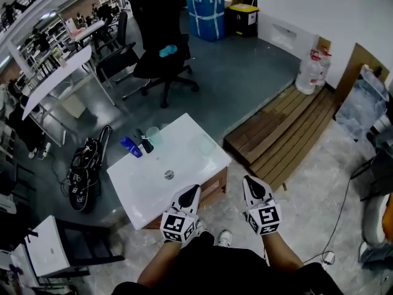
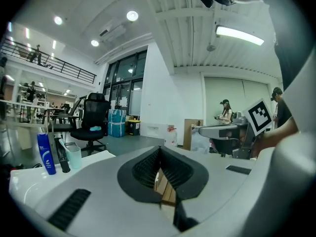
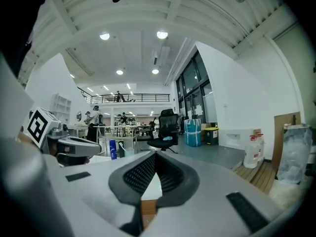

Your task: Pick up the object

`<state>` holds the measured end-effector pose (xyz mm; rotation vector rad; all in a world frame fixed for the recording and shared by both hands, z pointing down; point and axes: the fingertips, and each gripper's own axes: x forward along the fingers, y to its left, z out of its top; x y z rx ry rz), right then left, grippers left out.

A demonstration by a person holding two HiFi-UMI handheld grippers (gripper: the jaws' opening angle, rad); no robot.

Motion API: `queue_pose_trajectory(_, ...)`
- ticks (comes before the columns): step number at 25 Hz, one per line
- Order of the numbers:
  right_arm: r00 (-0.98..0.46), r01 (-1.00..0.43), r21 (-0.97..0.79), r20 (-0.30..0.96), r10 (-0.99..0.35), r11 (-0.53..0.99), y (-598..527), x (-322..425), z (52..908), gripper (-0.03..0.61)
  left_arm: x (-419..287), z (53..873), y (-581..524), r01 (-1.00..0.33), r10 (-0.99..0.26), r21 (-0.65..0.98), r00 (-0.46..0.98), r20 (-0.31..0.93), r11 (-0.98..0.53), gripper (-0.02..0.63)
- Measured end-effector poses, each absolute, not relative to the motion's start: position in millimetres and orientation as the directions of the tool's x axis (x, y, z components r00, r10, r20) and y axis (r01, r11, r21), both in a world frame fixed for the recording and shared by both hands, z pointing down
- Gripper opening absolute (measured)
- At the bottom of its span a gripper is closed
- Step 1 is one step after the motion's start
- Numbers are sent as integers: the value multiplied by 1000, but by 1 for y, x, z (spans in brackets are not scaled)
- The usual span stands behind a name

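A white tabletop with a small round drain stands in front of me. At its far left corner stand a blue bottle, a black object and a clear cup. My left gripper hovers over the table's near edge, shut and empty. My right gripper is just off the table's right side, also shut with nothing in it. The left gripper view shows the blue bottle and cup far to the left of the closed left gripper. The right gripper faces across the room.
A black office chair stands beyond the table, with a blue bag and a yellow-lidded bin behind it. To the right is a wooden pallet with water jugs. A black bag lies on the floor at the left.
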<state>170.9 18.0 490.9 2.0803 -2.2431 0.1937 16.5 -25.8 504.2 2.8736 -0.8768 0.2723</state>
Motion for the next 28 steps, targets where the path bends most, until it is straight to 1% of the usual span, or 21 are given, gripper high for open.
queue_pose_trajectory(16, -131, -991, -19, 169, -977, 130, -59, 165, 499, 16, 13, 515, -96, -601, -575, 80, 790, 214, -796, 14)
queue_pose_trajectory(28, -174, -984, -1, 187, -967, 177, -138, 137, 505, 16, -15, 523, -167, -632, -604, 92, 767, 217, -769, 14)
